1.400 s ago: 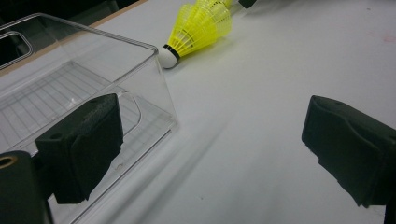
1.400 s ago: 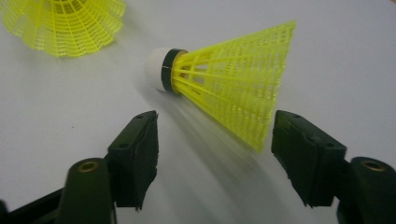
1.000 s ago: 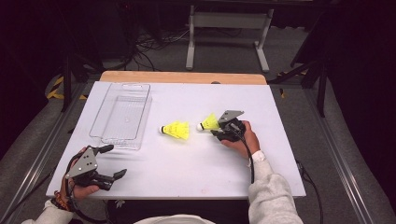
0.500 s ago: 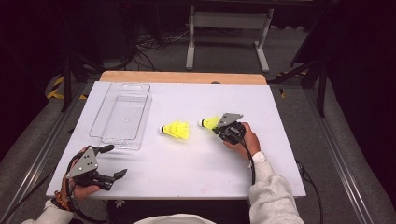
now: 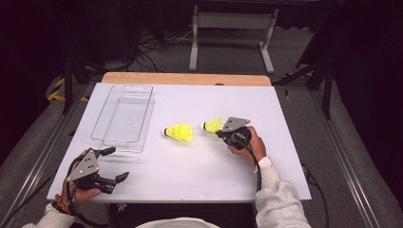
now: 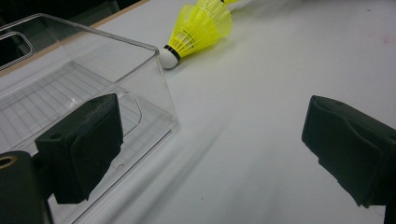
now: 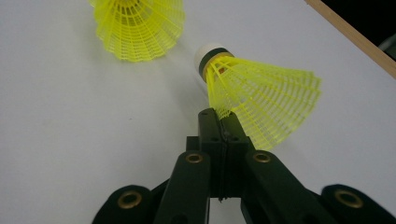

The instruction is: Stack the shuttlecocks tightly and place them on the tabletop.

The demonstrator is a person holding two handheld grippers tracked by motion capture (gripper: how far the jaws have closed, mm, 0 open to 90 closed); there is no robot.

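Two yellow shuttlecocks lie on the white table (image 5: 190, 171). My right gripper (image 5: 221, 133) is at the right shuttlecock (image 5: 214, 125). In the right gripper view its jaws (image 7: 219, 119) are shut, pinching the edge of that shuttlecock's mesh skirt (image 7: 261, 98), whose white cork points away. The other shuttlecock (image 5: 179, 132) (image 7: 140, 28) lies free a little to the left. My left gripper (image 5: 116, 164) rests open near the front left corner. Nothing is between its jaws (image 6: 210, 149), which look towards the free shuttlecock (image 6: 201, 25).
A clear plastic box (image 5: 105, 116) (image 6: 154, 70) lies at the table's left, just beyond the left gripper and close to its left jaw. A wooden strip (image 5: 185, 79) runs along the far edge. Dark floor, cables and a metal stand lie beyond.
The right hand has shifted only slightly at the right shuttlecock. The left gripper, the box and the other shuttlecock have not moved.
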